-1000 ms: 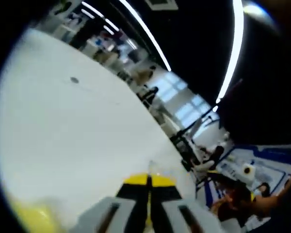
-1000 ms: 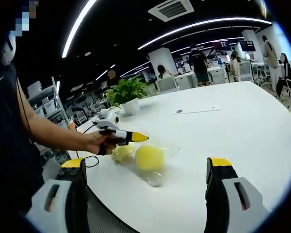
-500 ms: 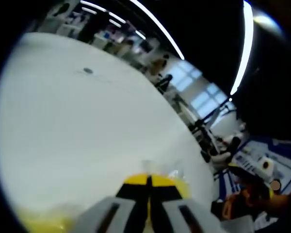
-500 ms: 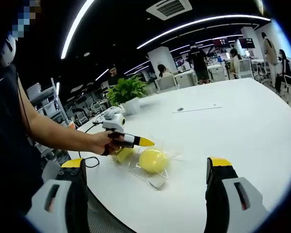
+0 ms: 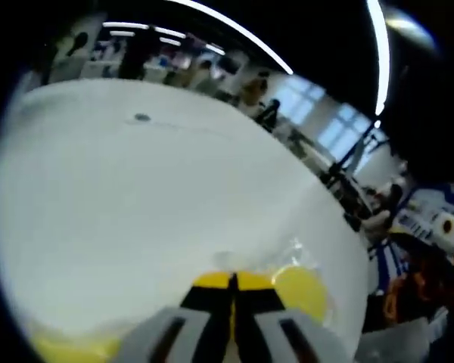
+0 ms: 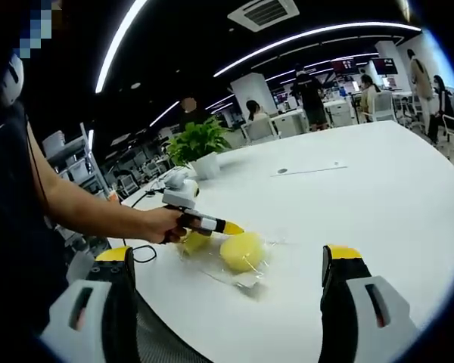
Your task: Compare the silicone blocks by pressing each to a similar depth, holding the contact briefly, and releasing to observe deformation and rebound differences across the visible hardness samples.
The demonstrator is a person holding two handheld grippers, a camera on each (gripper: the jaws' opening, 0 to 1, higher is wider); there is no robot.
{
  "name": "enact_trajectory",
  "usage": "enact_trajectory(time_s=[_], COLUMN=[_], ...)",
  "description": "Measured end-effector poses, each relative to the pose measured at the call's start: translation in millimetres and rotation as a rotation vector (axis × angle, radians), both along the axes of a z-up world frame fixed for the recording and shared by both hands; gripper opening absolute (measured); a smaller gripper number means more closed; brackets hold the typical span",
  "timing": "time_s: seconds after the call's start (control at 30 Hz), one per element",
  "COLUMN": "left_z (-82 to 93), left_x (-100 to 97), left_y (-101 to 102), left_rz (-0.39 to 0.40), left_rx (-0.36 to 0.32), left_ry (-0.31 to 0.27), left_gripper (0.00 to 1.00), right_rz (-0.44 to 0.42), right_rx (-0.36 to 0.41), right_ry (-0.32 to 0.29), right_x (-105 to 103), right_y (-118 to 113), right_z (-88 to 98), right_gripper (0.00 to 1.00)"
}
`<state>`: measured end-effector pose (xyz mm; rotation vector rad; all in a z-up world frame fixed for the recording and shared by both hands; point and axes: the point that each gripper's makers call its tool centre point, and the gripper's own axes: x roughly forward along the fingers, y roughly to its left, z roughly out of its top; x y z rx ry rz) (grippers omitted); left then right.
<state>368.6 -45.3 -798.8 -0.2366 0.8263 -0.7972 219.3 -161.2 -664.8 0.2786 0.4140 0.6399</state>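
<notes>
Silicone blocks (image 6: 242, 251) in clear bag (image 6: 238, 274), left gripper (image 6: 228, 227) closed above

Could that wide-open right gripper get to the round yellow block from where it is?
Probably yes. The right gripper is open, the yellow block lies ahead on the white table, with bare table between; the left gripper hovers close beside it.

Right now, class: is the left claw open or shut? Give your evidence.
Shut. In the left gripper view the left claw has its yellow-tipped jaws meeting with no gap; the right gripper view shows it as one closed point above the yellow block.
</notes>
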Motion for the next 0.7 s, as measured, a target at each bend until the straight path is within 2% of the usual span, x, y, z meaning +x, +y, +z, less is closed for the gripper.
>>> enact_trajectory(time_s=[0.13, 0.23, 0.3, 0.33, 0.37, 0.43, 0.47, 0.53, 0.6, 0.67, 0.7], left_z=[-1.7, -0.2, 3.5, 13.3, 22.3, 24.4, 30.7, 39.7, 48.4, 59.5, 70.8], left_x=[-2.1, -2.4, 8.9, 10.6, 8.8, 5.7, 3.6, -0.8, -8.1, -9.6, -9.4], left_y=[3.0, 3.7, 14.5, 13.2, 7.9, 16.4, 14.9, 11.6, 5.2, 6.7, 9.0], left_rz=[0.013, -0.002, -0.045, -0.053, -0.056, -0.054, -0.061, -0.082, -0.132, -0.130, -0.121], left_rx=[-0.004, 0.008, 0.137, 0.135, 0.078, 0.137, 0.122, 0.074, 0.012, -0.018, -0.053], left_ry=[0.013, -0.006, -0.187, -0.270, -0.293, -0.310, -0.330, -0.329, -0.313, -0.316, -0.324], left_gripper=[0.00, 0.02, 0.16, 0.24, 0.34, 0.43, 0.48, 0.60, 0.78, 0.97, 0.99], right_rz=[-0.005, -0.007, -0.013, -0.020, -0.045, -0.073, -0.078, -0.080, -0.072, -0.073, -0.075], right_rx=[0.003, -0.001, -0.004, -0.002, 0.017, 0.000, -0.007, -0.016, -0.035, -0.060, -0.061], right_ry=[-0.009, -0.007, -0.007, -0.005, -0.009, -0.024, -0.023, -0.018, -0.005, -0.014, -0.015], right_x=[1.2, 1.1, 1.3, 1.5, 3.4, 6.4, 7.2, 8.2, 9.7, 12.1, 13.0], right_y=[-0.5, -1.2, -2.8, -4.0, -6.8, -12.4, -13.8, -14.7, -13.5, -13.0, -12.9], right_z=[2.8, 2.1, 1.6, 1.6, 4.6, 4.5, 3.4, 1.1, -3.2, -3.4, -2.8], right_gripper=[0.96, 0.96, 0.96, 0.96, 0.96, 0.96, 0.96, 0.96, 0.96, 0.96, 0.96])
